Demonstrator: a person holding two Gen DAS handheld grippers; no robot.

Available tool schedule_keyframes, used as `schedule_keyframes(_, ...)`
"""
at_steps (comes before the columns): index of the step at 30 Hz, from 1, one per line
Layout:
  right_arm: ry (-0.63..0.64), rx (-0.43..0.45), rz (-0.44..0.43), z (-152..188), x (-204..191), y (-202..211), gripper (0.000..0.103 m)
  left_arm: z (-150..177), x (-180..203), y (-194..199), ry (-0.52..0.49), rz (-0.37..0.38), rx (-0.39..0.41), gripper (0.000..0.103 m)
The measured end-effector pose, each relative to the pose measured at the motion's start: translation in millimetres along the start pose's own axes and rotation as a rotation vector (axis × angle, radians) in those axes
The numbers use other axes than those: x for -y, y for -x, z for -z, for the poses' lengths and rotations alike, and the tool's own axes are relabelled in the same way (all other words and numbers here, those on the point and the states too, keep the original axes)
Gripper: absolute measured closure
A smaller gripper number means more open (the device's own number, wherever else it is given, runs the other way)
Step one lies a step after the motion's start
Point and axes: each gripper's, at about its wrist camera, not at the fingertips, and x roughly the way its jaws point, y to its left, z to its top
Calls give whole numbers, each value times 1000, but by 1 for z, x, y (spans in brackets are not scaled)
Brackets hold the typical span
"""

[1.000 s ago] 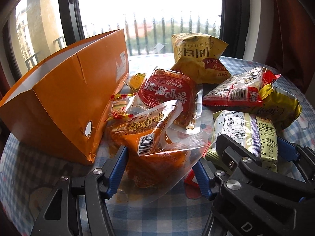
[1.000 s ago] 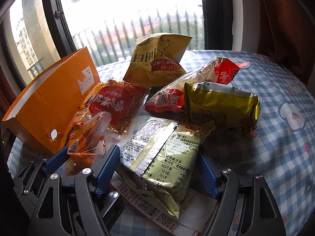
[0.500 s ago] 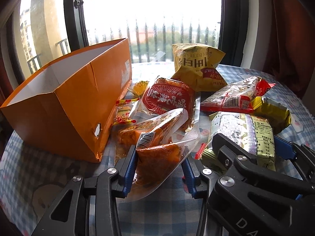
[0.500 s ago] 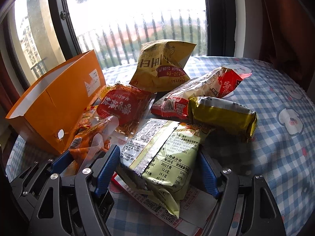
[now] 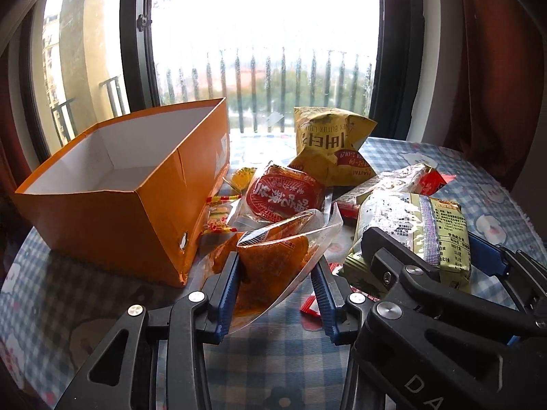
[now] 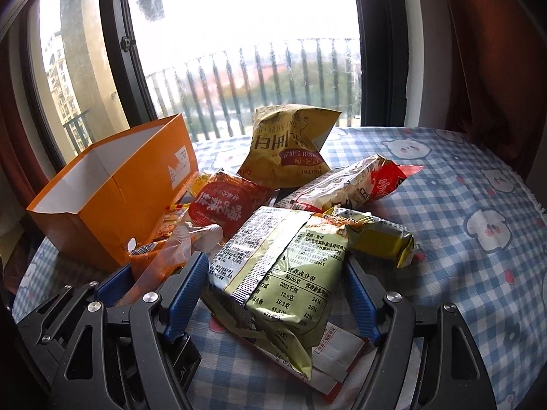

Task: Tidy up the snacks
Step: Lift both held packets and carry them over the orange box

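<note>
My left gripper (image 5: pixel 277 273) is shut on a clear packet of orange snack (image 5: pixel 273 256) and holds it above the checked tablecloth, right of the open orange box (image 5: pixel 136 205). My right gripper (image 6: pixel 277 273) is shut on a green packet (image 6: pixel 283 266) and holds it lifted; it also shows in the left wrist view (image 5: pixel 417 225). The orange box (image 6: pixel 112 198) stands empty at the left. The left gripper's packet shows in the right wrist view (image 6: pixel 160 259).
More snacks lie in a heap behind: a round red packet (image 5: pixel 283 194), a yellow chip bag (image 5: pixel 328 143), a white-and-red packet (image 6: pixel 348 184), a yellow-green packet (image 6: pixel 379 239). A flat white-red sachet (image 6: pixel 335 358) lies under the green packet. Window and curtain stand behind the table.
Both grippers closed on their packets and rose; the orange packet and the green packet have lifted off the table. The box interior now shows from above.
</note>
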Motion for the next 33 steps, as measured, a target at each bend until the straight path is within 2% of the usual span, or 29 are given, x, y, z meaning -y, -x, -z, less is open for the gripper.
schedule_keyframes(18,-9,116,-29,-32,1,49,25,-34,8,47,-5,-17,113,61)
schedule_keyframes(33,-23,190,-44,-63,-20,68,25,-58,-17,63,8,-15,174,61)
